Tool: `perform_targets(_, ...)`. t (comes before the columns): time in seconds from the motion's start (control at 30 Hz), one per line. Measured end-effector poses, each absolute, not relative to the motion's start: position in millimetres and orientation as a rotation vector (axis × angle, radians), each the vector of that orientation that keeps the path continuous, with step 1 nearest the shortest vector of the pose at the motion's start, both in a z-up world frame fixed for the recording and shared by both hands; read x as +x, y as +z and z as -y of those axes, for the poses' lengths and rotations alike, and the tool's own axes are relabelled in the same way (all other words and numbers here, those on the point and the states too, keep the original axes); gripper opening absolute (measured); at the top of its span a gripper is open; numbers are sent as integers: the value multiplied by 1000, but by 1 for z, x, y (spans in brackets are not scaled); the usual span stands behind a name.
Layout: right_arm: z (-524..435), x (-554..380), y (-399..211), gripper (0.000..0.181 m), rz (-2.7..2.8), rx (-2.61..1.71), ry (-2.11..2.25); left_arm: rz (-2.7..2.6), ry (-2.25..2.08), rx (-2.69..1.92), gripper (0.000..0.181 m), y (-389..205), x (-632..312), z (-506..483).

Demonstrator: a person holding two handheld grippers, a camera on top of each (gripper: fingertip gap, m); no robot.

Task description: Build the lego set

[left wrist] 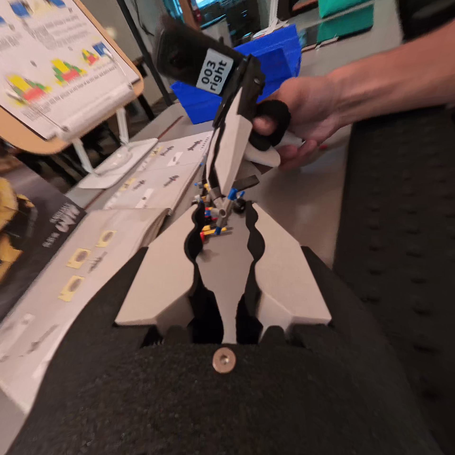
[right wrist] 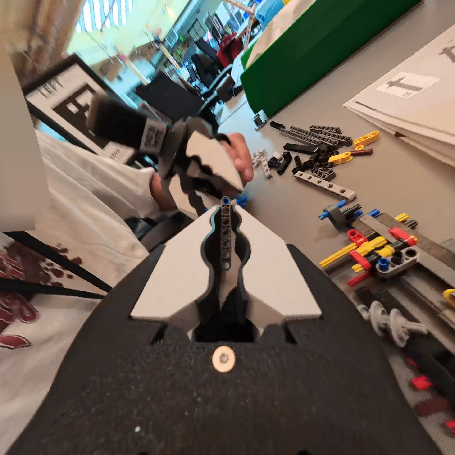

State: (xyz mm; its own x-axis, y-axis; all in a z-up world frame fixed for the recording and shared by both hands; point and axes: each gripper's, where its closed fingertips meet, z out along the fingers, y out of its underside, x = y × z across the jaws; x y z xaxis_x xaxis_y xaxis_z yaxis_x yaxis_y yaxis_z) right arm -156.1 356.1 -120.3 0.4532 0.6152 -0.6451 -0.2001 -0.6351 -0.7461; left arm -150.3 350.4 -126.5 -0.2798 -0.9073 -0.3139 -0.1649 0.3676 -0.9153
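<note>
My right gripper [right wrist: 226,209] is shut on a dark grey holed beam [right wrist: 225,236] with a blue pin [right wrist: 224,201] at its far end. In the left wrist view the right gripper [left wrist: 219,192] comes down from above and holds that beam [left wrist: 222,214] between the tips of my left gripper [left wrist: 223,209]. The left gripper is open and empty, its pads apart on either side of the beam. It also shows in the right wrist view [right wrist: 209,177], just beyond the beam's tip. A partly built red, yellow and grey assembly [right wrist: 369,253] lies on the table to the right.
A pile of loose black, grey and yellow parts [right wrist: 317,152] lies on the grey table, with an open instruction booklet [right wrist: 418,86] and a green bin [right wrist: 307,49] behind. A picture stand [left wrist: 49,61], a blue bin [left wrist: 246,81] and a black mat [left wrist: 394,221] surround the work spot. The grippers are tip to tip, or close to it.
</note>
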Motion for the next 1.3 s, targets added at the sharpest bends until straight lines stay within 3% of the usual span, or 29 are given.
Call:
perform_targets(0.13,-363,-157,-115,6,172,-1831,1434,-1605,-748,-884,11,-119,-145,-363)
perform_targets(0.23,-368,-153,-109,6,70,-1773,1516,-1571,-651,-887,8,-115,-141,-368)
perform_targets(1.3,-366,-150,-110,4,-41,-1734,1685,-1576,-316,-649,6,-118,-146,-365)
